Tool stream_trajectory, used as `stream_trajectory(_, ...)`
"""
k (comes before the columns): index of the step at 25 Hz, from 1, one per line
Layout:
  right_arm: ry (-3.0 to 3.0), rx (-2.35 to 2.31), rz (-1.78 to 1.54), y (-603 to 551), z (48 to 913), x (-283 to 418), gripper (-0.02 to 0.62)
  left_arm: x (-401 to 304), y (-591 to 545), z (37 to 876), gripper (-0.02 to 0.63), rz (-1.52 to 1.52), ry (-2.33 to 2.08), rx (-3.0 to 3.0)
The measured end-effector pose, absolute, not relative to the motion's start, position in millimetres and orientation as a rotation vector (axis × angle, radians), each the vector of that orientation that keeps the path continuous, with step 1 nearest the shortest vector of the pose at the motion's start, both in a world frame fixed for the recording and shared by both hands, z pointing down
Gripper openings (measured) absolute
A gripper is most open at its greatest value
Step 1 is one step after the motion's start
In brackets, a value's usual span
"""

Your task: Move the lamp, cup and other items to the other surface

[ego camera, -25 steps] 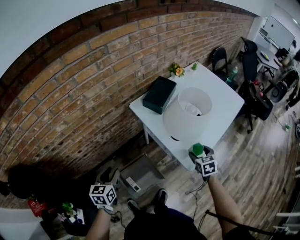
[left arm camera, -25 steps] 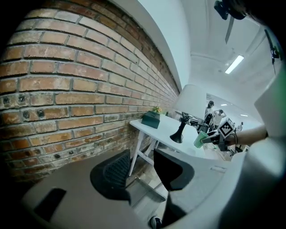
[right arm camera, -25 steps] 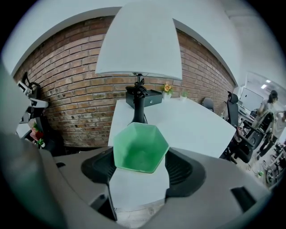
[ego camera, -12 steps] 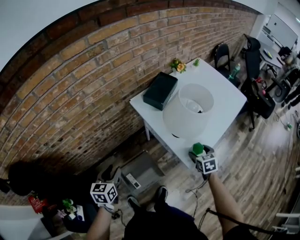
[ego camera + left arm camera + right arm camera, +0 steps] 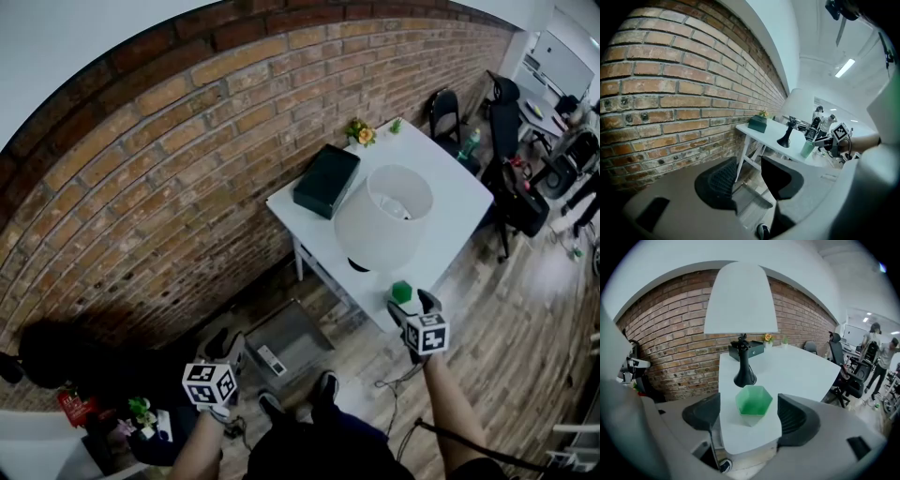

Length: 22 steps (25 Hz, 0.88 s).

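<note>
A white-shaded lamp [image 5: 382,225] with a black base [image 5: 745,377] stands on the white table [image 5: 450,202]. The green hexagonal cup [image 5: 753,401] sits upright near the table's front corner [image 5: 401,292]. My right gripper [image 5: 750,414] is open around the cup; its jaws have just been opening, and the pads [image 5: 794,416] stand clear of the cup's sides. In the head view it [image 5: 414,307] hovers just behind the cup. My left gripper [image 5: 747,180] is shut and empty, held low at the left [image 5: 218,354], pointing at the table from afar.
A dark green box [image 5: 325,180] and small flowers [image 5: 357,134] sit at the table's back by the brick wall [image 5: 187,169]. A grey device [image 5: 281,349] lies on the wood floor under the table. Black office chairs [image 5: 502,141] crowd the right side.
The right gripper has drawn back from the green cup toward me and spread its jaws; the cup now stands free on the table. The left gripper stayed put.
</note>
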State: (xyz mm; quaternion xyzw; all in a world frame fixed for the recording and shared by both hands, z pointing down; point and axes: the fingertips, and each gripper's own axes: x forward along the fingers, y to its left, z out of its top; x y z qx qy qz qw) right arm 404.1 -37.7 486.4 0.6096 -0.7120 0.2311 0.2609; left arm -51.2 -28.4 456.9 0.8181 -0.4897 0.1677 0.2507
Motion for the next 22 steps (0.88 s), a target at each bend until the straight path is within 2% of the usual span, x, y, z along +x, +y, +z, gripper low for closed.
stream_trajectory(10, -1.886, 1.994, 0.324, -12.2, 395.9, 382.8, 0.294, -93.5, -18.9, 455.0, 0.163, 0.432, -1.298, 2.251)
stream_trajectory(14, -1.918, 1.988, 0.231, -1.2, 381.0, 344.2, 0.241, -118.2, -13.3, 454.0, 0.161, 0.416, -1.294, 2.250)
stream_trajectory(22, -2.010, 1.828, 0.241, -2.1, 398.6, 240.8, 0.233, -177.2, 15.1, 463.4, 0.161, 0.403, -1.284, 2.228)
